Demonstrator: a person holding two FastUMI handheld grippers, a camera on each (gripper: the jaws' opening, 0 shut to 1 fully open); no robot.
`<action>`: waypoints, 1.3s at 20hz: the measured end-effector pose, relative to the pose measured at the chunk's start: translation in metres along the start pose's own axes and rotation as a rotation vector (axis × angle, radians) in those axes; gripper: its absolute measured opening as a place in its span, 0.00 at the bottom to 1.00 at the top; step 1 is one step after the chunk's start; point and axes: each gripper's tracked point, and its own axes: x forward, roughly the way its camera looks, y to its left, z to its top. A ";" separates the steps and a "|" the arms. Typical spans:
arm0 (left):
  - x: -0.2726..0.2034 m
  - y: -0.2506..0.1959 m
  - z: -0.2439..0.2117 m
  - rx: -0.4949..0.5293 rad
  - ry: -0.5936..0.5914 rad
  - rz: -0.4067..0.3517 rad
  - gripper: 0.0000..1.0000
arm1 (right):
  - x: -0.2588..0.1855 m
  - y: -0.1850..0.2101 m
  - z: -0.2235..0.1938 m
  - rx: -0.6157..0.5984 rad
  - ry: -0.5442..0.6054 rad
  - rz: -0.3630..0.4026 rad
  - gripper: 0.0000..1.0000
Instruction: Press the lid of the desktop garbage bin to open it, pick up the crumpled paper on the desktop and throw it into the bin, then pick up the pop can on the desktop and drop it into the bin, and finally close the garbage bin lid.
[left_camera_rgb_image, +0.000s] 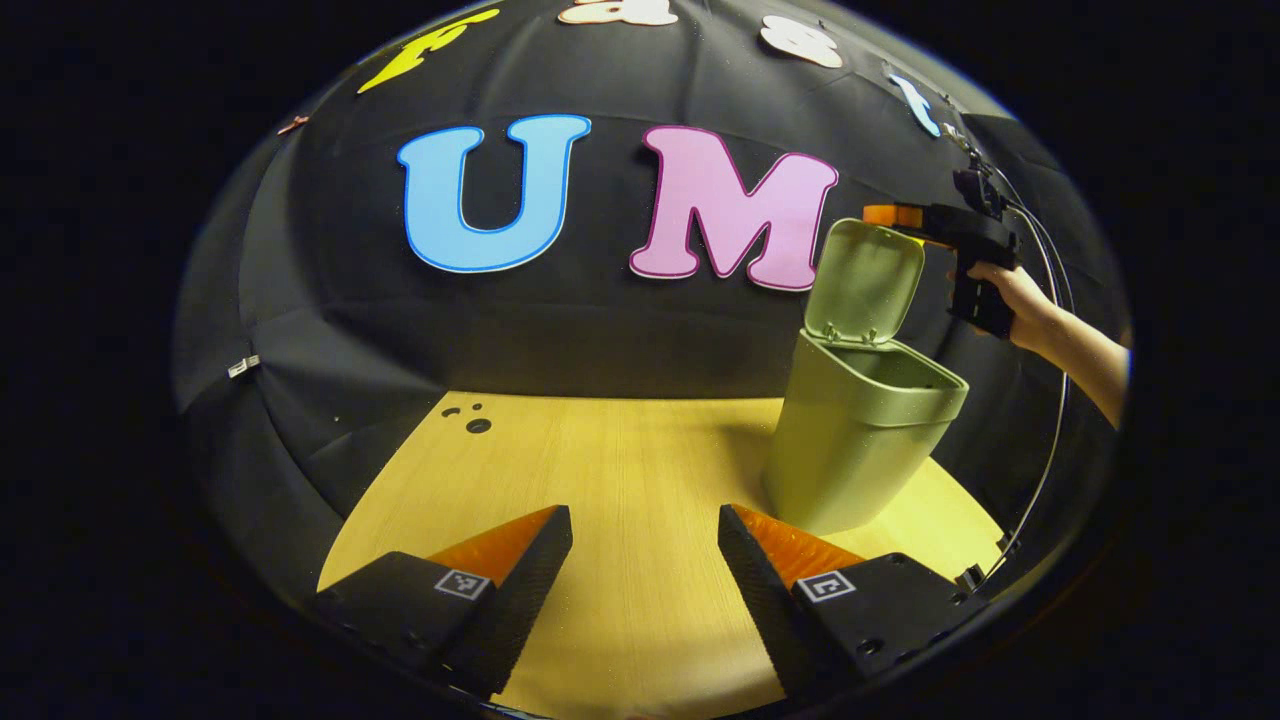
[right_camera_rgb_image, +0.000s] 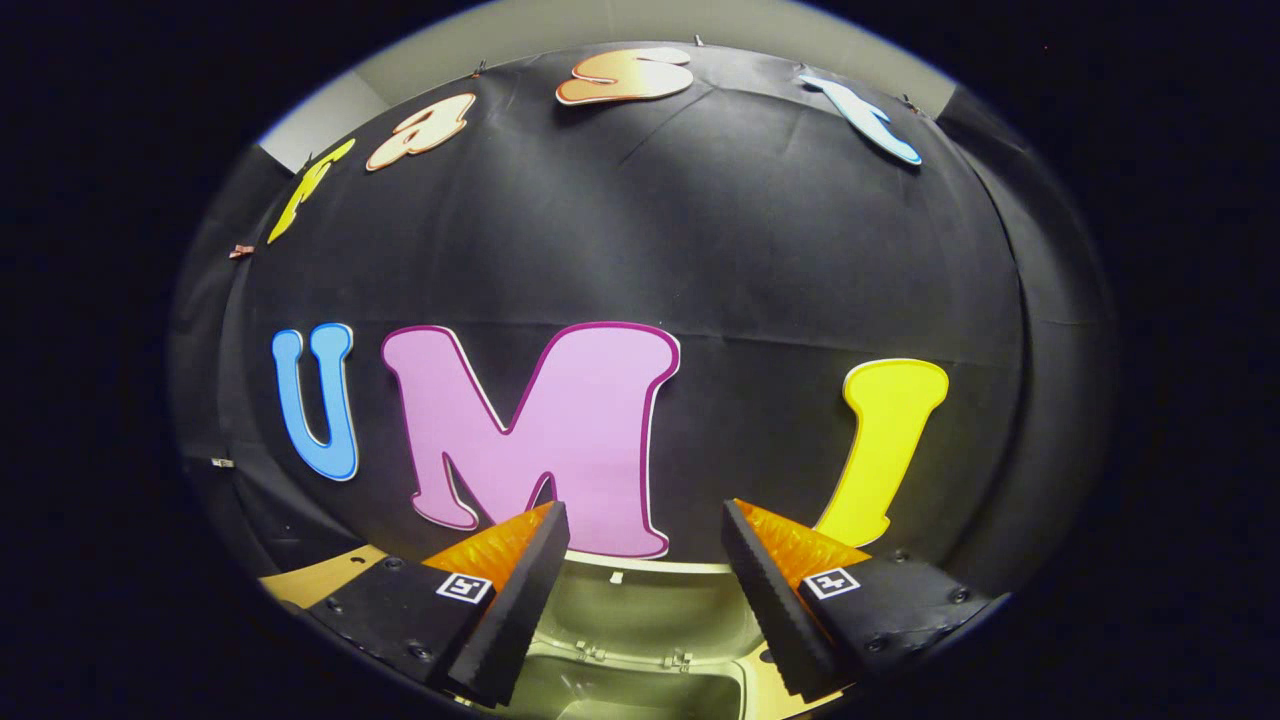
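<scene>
Broadly, the wooden desktop (left_camera_rgb_image: 620, 470) spreads pale and yellow with a fine straight grain, and a few small dark holes sit near its far left edge. On its right side stands the garbage bin (left_camera_rgb_image: 850, 440), a matte green plastic tub with rounded corners that tapers toward its base. Its lid (left_camera_rgb_image: 868, 282) is swung up on two small hinges and stands nearly upright. My left gripper (left_camera_rgb_image: 645, 545) hovers low over the bare wood, jaws apart and holding nothing, with the bin just ahead and to its right. My right gripper (right_camera_rgb_image: 640, 545) hangs directly above the bin's open mouth, close behind the raised lid's top edge, jaws also apart and empty. Each finger has a ribbed inner pad and carries a small square black-and-white marker; I can read no writing.
</scene>
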 end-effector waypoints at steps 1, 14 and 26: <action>-0.003 -0.004 0.004 -0.010 -0.018 -0.020 0.95 | -0.006 0.001 -0.001 -0.004 0.008 0.002 0.97; -0.051 0.004 -0.011 0.030 -0.055 -0.067 0.95 | -0.073 0.035 -0.044 -0.068 0.141 0.037 0.98; -0.066 0.016 -0.008 0.030 -0.086 -0.059 0.96 | -0.082 0.044 -0.092 -0.096 0.238 0.019 0.98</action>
